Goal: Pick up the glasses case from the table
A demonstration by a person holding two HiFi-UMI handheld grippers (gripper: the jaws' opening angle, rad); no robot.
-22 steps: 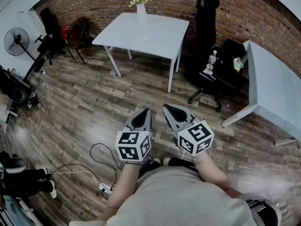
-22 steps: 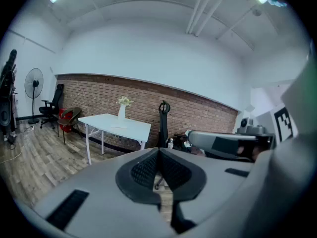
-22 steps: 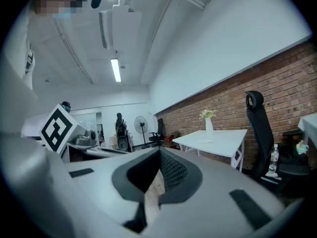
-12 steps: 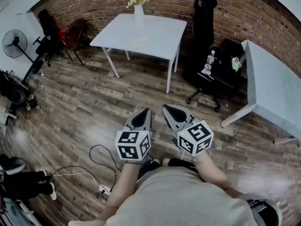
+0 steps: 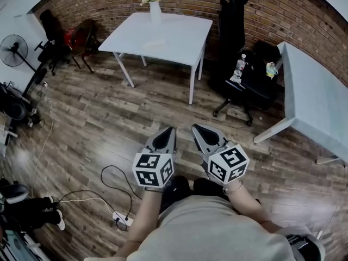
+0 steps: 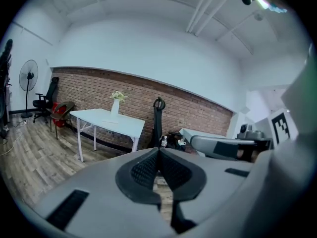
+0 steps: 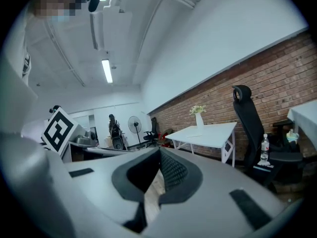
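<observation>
Brick-walled room, brown plank floor point(image 5: 98, 118). A white rectangular table point(image 5: 179, 34) stands at 12 o'clock, well away. A tall black office chair point(image 5: 231, 20) is at 1 o'clock. Left gripper point(image 5: 169, 129) and right gripper point(image 5: 195, 127) hang over the floor with fingers pressed together, holding nothing. A flat pale object point(image 5: 154, 43) on the table is probably the glasses case. If the jaws arrive closed, they would likely shove it away.

Wood plank floor point(image 5: 98, 118) lies beneath the fingertips point(image 5: 164, 139). Far ahead of them, a white vase of yellow flowers point(image 5: 155, 8) stands near a brick wall point(image 5: 109, 4). Ahead and right are a tall black office chair point(image 5: 231, 20) and a water bottle point(image 5: 237, 69). Far left stands a fan point(image 5: 13, 43). Behind them to the left lies a power strip point(image 5: 120, 218).
</observation>
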